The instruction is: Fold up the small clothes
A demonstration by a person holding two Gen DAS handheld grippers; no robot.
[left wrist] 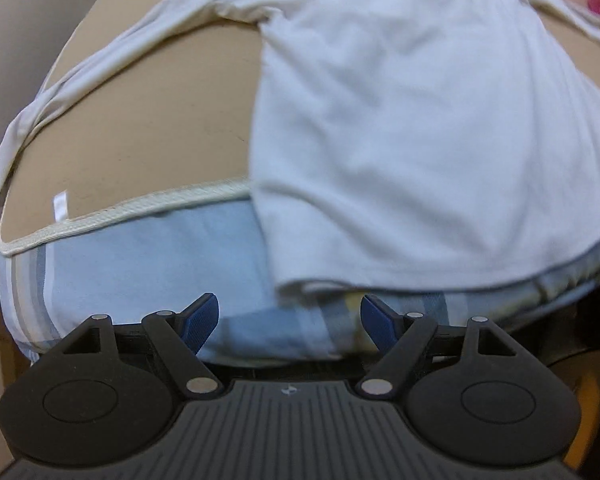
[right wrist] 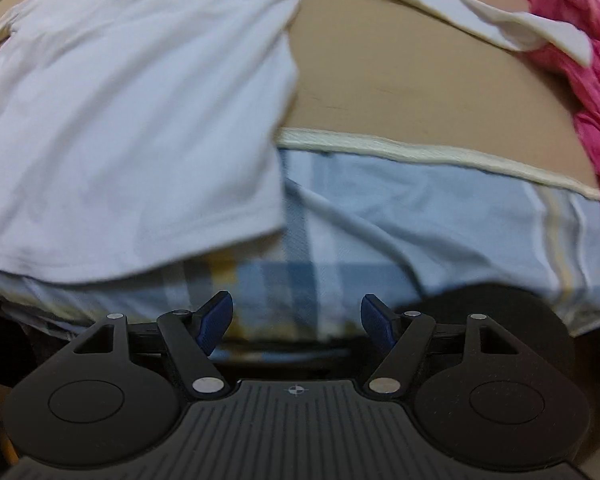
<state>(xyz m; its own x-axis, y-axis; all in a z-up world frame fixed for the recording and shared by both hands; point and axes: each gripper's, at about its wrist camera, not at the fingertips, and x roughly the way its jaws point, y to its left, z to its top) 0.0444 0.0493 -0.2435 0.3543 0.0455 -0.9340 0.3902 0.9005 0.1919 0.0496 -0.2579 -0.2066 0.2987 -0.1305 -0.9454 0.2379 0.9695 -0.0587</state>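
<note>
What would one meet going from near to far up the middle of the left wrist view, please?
Left gripper, open → blue striped cloth → hem of the white long-sleeved shirt → the shirt's body, spread flat toward the far edge of the tan table.

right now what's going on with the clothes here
A person holds a claw in each hand over a tan table. A white long-sleeved shirt lies spread flat, its hem overlapping a light blue striped cloth at the near edge. The left claw and right claw are both open near the hem, gripping nothing.
</note>
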